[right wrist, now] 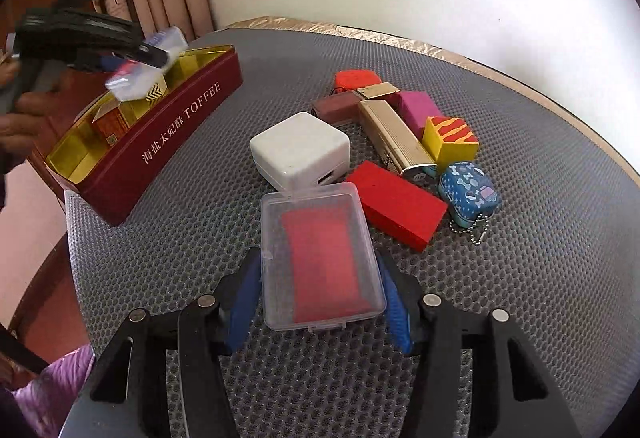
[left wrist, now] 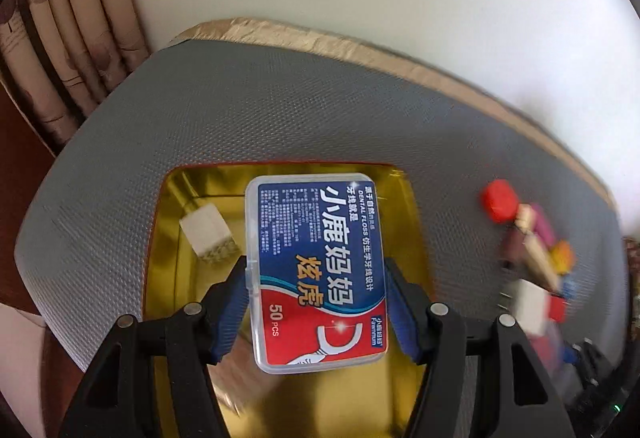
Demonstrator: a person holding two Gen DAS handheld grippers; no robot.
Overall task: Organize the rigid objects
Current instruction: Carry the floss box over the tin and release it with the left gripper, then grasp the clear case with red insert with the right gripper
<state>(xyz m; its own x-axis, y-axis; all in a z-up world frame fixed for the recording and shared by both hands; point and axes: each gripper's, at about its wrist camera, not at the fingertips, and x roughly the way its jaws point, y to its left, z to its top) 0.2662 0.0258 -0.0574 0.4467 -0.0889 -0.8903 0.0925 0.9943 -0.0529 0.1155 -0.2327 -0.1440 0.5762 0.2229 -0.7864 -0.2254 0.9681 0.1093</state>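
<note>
The grey dimpled mat (right wrist: 520,278) carries everything. Near its left edge sits the dark red toffee tin (right wrist: 160,142), gold inside. Over that tin my left gripper (left wrist: 316,302) pinches the dental floss box (left wrist: 316,270), clear plastic with a blue and red label. Toward the mat's near edge my right gripper (right wrist: 320,302) has its pads against a clear plastic case (right wrist: 320,258) with a red card inside, resting on the mat. Just beyond it lie a white charger (right wrist: 300,150) and a red block (right wrist: 396,206).
</note>
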